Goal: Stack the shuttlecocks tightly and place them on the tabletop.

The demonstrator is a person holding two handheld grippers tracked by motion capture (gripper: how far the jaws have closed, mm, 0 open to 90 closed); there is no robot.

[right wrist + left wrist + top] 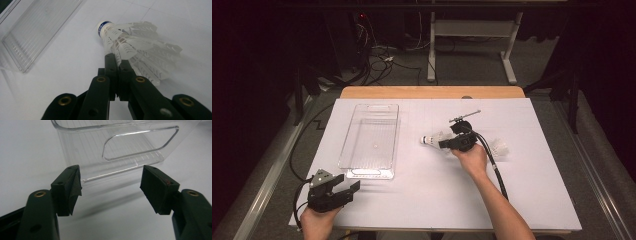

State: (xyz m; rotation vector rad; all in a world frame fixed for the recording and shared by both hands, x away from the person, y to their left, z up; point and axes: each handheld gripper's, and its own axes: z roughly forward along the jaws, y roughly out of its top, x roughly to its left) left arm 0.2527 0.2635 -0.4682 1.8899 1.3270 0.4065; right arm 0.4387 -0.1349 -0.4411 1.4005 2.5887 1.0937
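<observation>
A white shuttlecock with a blue band round its cork lies on its side in the middle of the white mat, cork toward the tray. My right gripper is shut on the edge of its feather skirt, the two jaws pressed together on it. A clear plastic tray stands empty at the left of the mat. My left gripper rests near the front left corner, open, with nothing between its jaws, pointing at the tray's near end wall and its handle slot.
A second white shuttlecock lies on the mat to the right of my right hand. The white mat covers a wooden table. Cables and desk legs stand on the floor beyond the far edge.
</observation>
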